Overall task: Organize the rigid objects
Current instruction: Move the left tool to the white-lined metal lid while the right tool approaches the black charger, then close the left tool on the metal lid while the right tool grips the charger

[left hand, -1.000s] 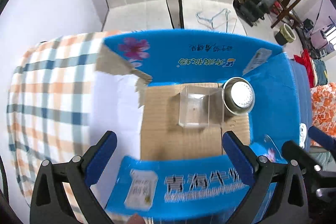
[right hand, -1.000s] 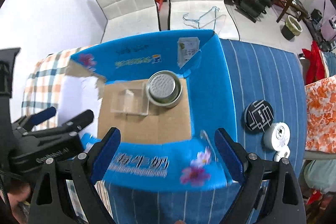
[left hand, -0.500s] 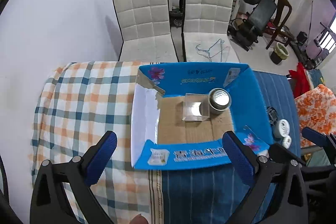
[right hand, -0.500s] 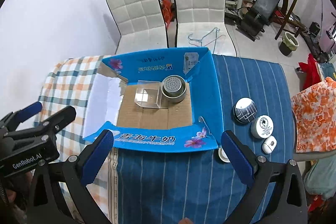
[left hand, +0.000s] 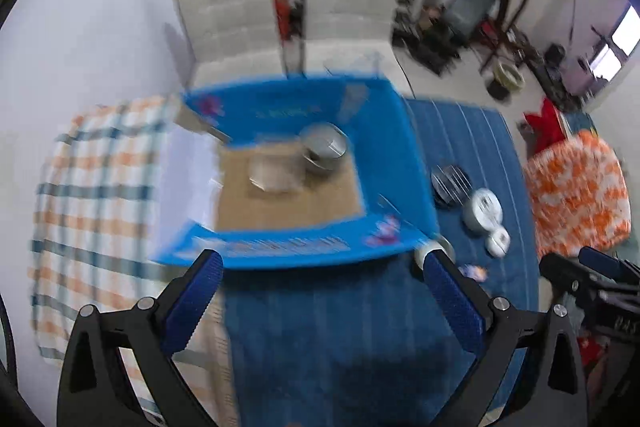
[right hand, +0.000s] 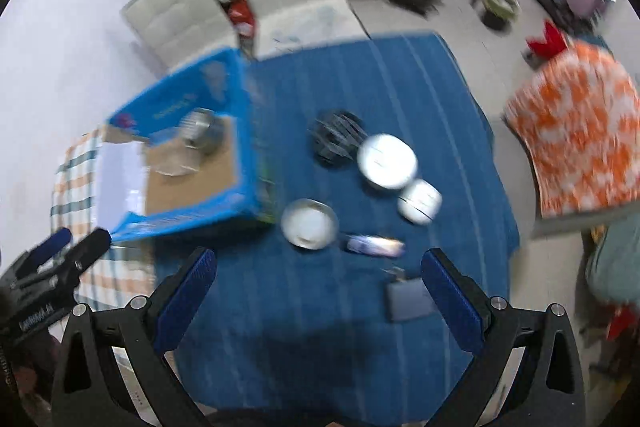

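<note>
Both jaw pairs wide open, empty. White round tin (right hand: 387,160) sits on the desk (right hand: 320,307), right of the blue box (right hand: 246,163). Probably light, rigid, slick; I'd grip across its rim.

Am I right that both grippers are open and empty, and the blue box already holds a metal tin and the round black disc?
Not quite. The round black disc lies on the blue cloth, outside the blue box; the right wrist view shows it. Inside the box, beside the metal tin, sits a clear plastic container. The left gripper and right gripper are indeed open and empty.
</note>
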Available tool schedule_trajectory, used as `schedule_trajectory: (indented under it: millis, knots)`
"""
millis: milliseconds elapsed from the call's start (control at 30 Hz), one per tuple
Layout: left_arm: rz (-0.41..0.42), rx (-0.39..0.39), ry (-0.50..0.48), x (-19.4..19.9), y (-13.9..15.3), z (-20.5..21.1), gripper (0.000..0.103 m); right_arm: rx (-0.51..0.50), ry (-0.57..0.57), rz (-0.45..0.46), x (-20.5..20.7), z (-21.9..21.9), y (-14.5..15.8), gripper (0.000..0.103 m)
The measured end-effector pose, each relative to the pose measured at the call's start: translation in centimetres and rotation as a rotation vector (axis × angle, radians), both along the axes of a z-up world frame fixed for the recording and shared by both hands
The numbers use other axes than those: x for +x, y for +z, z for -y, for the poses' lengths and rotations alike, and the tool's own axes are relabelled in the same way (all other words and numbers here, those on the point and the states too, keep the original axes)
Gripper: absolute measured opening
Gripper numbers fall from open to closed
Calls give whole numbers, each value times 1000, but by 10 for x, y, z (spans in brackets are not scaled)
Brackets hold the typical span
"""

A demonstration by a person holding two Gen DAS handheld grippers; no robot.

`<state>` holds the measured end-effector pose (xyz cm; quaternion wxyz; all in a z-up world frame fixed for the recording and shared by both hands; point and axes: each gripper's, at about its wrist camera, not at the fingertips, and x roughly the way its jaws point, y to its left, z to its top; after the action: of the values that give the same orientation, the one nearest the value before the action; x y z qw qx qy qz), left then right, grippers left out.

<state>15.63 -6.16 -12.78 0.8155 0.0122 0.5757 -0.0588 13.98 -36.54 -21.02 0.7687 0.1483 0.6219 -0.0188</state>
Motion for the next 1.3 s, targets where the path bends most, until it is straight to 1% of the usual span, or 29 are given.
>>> schedule_trajectory:
  millis: [67,167,200,267,367,400,467,500,533,567,667,733,800,900,1000,1033,1100,1133,1167,1233,1300]
  knots:
    - [-50,-12,-38,-2,-29,35,103,14,-26,-40,0,27,-29,103]
    - [-110,13,-93,-7,-71,80,103,15,-51,-115,-6,54,-78,103]
    - [-126,28,-108,-9,-83,92,103,19,-58,-160,-10,61,-98,103]
    - [-167,65,-131,-12,-111,114,103,64,-69,-221,-17,66,-133,103]
    - [-221,108,-143,-16,-143,130,103,107,-58,-285,-30,68,-174,101]
    - [-229,119,-143,-17,-150,134,103,107,-51,-294,-32,68,-181,100]
    - [-249,147,-140,-19,-166,139,103,88,-14,-315,-38,65,-196,88]
    - [-257,158,-134,-19,-172,141,103,78,9,-328,-40,63,-201,70]
    - [-266,166,-128,-19,-178,142,103,74,19,-326,-42,63,-203,69]
    - [-274,171,-120,-19,-184,142,103,72,23,-306,-46,66,-202,68]
    - [-277,182,-100,-15,-194,144,103,36,10,-294,-49,77,-199,66]
    - [-276,172,-81,-11,-198,146,103,54,-15,-296,-48,91,-199,66]
    - [-276,138,-44,-5,-202,148,103,72,-32,-298,-46,102,-199,65]
    - [-288,64,22,5,-208,150,103,52,-28,-288,-40,108,-197,65]
    - [-300,22,74,14,-218,157,103,44,-21,-294,-38,110,-197,65]
    - [-314,12,91,18,-223,159,103,43,-20,-298,-39,112,-197,65]
    - [-300,28,115,25,-230,162,103,37,-17,-304,-36,117,-197,65]
    - [-285,37,121,28,-231,163,98,36,-16,-306,-27,117,-196,65]
    - [-274,40,128,31,-233,165,89,33,-13,-309,-23,116,-196,65]
    - [-276,48,140,35,-235,166,86,33,-18,-320,-23,119,-198,65]
    - [-255,58,130,33,-232,168,76,35,-32,-328,-12,114,-197,65]
